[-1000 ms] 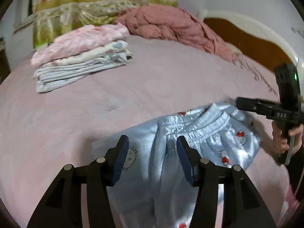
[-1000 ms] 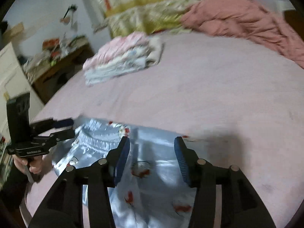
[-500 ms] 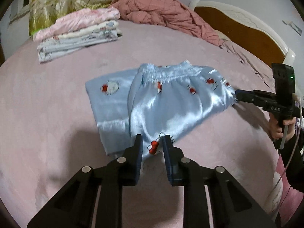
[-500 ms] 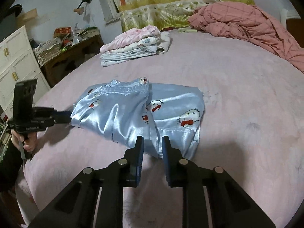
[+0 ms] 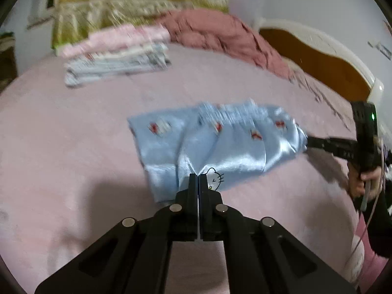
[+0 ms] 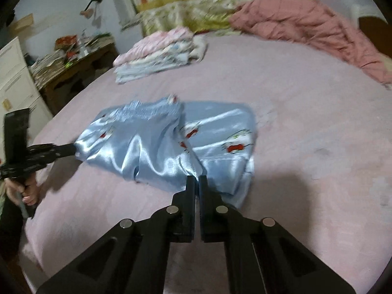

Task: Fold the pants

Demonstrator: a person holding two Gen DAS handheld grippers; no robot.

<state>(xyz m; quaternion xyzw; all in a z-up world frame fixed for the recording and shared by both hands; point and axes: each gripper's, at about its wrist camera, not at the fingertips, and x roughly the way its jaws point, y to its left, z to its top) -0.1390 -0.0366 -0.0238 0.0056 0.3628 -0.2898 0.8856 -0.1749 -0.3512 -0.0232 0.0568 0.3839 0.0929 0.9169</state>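
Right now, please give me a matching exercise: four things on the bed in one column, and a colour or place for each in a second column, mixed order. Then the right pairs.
Column one:
1. pants
2. quilt
3. folded pile
4. bed cover

Column two:
A. crumpled, dusty red-pink, at the far end of the bed
B. shiny light blue with red and white cartoon prints
C. plain pale pink, lies under everything
D. stacked, pink piece on top, beyond the pants

Pairs: 1-B, 2-A, 3-D, 4-C

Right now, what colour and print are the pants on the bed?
Shiny light blue pants with small red-and-white cartoon cats, clearest in the right wrist view.
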